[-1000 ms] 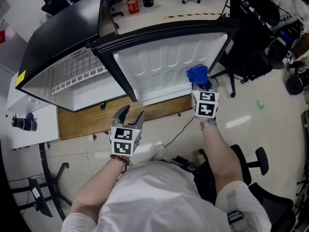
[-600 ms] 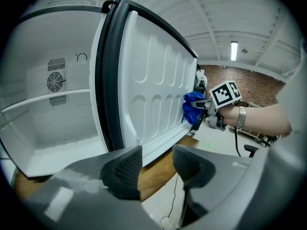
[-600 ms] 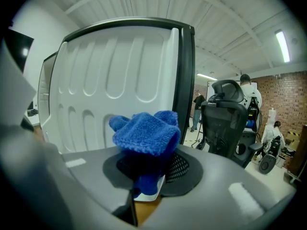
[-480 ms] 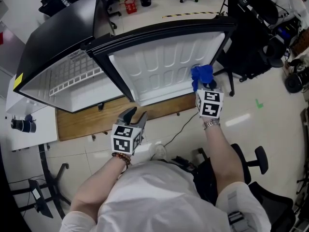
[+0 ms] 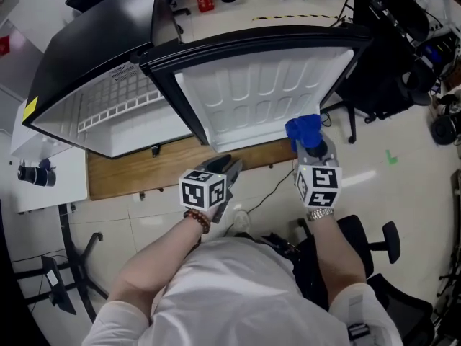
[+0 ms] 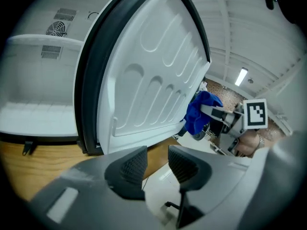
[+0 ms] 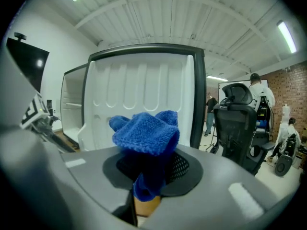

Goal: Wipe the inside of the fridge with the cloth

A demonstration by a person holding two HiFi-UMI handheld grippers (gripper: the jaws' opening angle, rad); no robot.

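Withdrawing from the fridge door (inner liner), right tongs clamp the cloth at its 4 o'clock corner; left tongs, empty and half-open, have just been closing; wiping likely paused.

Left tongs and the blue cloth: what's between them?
Only open air, in the head view, above the wooden platform and the fridge door's bottom edge. The left tongs, whose jaws have just been closing, hold nothing; the right tongs grip the cloth.

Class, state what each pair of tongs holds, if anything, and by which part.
The right tongs are shut on the blue cloth, pinching its bunched lower end. The left tongs hold nothing; their jaws, just closing, stand apart and empty.
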